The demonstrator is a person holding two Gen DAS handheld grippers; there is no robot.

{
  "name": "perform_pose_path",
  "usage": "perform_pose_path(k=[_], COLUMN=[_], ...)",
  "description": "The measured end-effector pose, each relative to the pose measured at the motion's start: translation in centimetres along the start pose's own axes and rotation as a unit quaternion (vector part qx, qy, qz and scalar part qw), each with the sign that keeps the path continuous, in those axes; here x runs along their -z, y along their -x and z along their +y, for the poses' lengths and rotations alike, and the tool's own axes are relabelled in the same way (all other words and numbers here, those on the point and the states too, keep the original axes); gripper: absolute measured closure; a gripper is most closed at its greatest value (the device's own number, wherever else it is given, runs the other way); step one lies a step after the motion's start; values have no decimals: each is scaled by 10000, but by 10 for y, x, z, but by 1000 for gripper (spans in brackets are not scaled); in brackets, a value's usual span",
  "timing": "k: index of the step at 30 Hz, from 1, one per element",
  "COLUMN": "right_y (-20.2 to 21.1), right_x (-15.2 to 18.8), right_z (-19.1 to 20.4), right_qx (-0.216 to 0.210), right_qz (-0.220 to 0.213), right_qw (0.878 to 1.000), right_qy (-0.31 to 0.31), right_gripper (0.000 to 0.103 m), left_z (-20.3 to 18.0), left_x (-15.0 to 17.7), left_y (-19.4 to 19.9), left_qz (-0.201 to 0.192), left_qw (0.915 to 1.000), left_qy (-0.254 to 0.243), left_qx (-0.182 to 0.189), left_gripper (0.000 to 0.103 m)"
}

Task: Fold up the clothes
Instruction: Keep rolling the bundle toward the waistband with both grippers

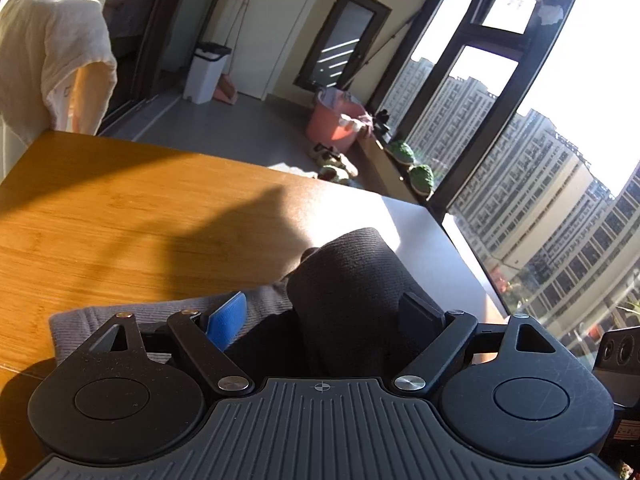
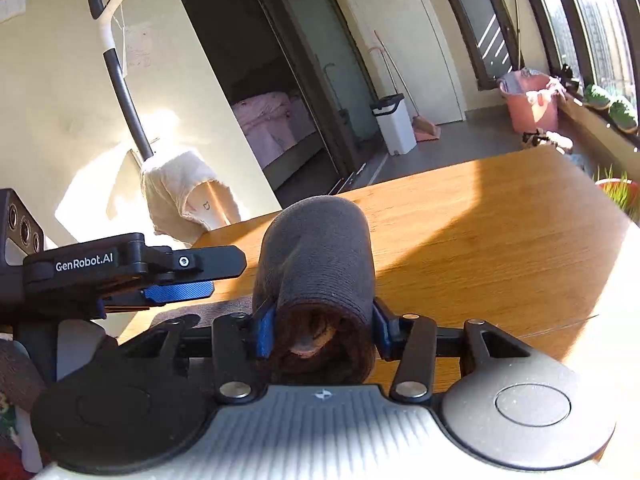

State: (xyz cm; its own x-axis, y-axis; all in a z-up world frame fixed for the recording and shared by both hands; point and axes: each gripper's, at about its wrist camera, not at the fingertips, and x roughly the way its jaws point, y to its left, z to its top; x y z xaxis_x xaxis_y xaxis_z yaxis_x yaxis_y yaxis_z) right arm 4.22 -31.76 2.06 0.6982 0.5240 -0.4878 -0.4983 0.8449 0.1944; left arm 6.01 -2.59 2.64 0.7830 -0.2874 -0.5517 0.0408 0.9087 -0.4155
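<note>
Right gripper (image 2: 320, 326) clamped on a dark rolled cloth (image 2: 320, 264), blue pads (image 2: 265, 330) pressing both sides of the roll. Left gripper (image 1: 324, 312) apart, fingers flanking the same dark roll without pressing. Under and just left of the left fingers, a grey cloth (image 1: 160, 312) flat on the wooden table (image 1: 120, 220). Beyond the table edge, a pink bucket (image 1: 336, 120) by the window.

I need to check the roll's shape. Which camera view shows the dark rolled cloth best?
The right wrist view shows it best: the dark rolled cloth sits centred between the right tool pads, with its open end and rounded top visible. In the left wrist view the same cloth is mostly in shadow, seen from the side, with its base hidden.
</note>
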Motion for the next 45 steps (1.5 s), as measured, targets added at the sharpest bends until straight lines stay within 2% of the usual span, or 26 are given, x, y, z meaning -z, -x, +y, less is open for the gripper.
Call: perform_pose_path(k=[2,6,8,10,12,13,14,16,18,21,24,25,27,28,29,30,31,33,34,37,38,39,40,41,43,45], right_y=[3,-2,-5,-8,0,4,11,20,15,-1,-12,-11,-1,8,10,10,9,1,-5,-16,-18,-19,-17,-15,-5,6], right_x=[1,16,23,25,18,14,8,4,5,10,15,14,5,1,-1,3,8,25,39,69,76,79,78,73,62,45], right_z=[15,65,83,92,82,73,59,29,4,-15,-33,-38,-26,-10,12,32,52,87,105,134,138,139,140,137,123,105], right_qx=[465,1009,1150,1055,694,458,170,-212,-459,-876,-1268,-1273,-821,-383,76,405,711,1121,1326,1788,1862,1873,1809,1681,1396,889], right_qz=[27,16,-49,-92,-125,-147,-177,-183,-94,74,266,251,73,-47,-145,-181,-207,-260,-298,-511,-563,-585,-586,-522,-382,-186], right_qw=[9946,9651,9503,9468,9635,9733,9855,9979,9984,9904,9750,9732,9869,9974,9994,9925,9784,9393,9122,8485,8364,8325,8369,8500,8820,9217], right_qy=[927,2418,2894,3039,2583,2245,1681,576,-325,-1064,-1807,-1901,-1384,-616,318,1139,1931,3234,3866,4954,5124,5182,5132,4966,4485,3771], right_gripper=[53,47,40,35,30,22,15,12,12,12,47,54,55,55,54,54,54,53,52,51,49,48,48,46,38,21], left_z=[-5,-12,-24,-35,-43,-44,-43,-37,-29,-23,-17,-16,-13,-11,-8,-4,-1,5,5,-2,-7,-11,-14,-18,-18,-7], left_x=[-3,-5,-6,-6,-5,-4,-3,-2,0,0,1,0,-3,-4,-7,-9,-11,-16,-17,-20,-19,-16,-13,-10,-1,10], left_y=[3,-3,-6,-11,-17,-19,-21,-24,-25,-24,-21,-20,-11,-7,0,6,9,16,18,20,20,18,16,14,7,4], left_qz=[-63,53,66,68,82,85,110,166,196,187,177,169,57,-1,-81,-165,-215,-309,-315,-310,-297,-257,-216,-174,-87,-37], left_qw=[10000,9996,9995,9995,9990,9985,9982,9981,9987,9992,9995,9995,9997,9998,9998,9997,9996,9989,9988,9987,9990,9994,9997,9997,9992,9998], left_qy=[-43,115,9,-186,-430,-536,-579,-569,-454,-342,-274,-249,-181,-147,-66,18,112,302,355,398,333,229,120,12,-123,43], left_qx=[12,241,323,248,60,-49,-100,-138,-119,-90,-61,-51,-118,-154,-157,-157,-159,-162,-121,53,85,6,-84,-174,-364,-210], left_gripper=[12,11,11,10,11,11,11,11,10,10,10,10,12,13,12,12,11,11,11,7,7,5,5,5,4,3])
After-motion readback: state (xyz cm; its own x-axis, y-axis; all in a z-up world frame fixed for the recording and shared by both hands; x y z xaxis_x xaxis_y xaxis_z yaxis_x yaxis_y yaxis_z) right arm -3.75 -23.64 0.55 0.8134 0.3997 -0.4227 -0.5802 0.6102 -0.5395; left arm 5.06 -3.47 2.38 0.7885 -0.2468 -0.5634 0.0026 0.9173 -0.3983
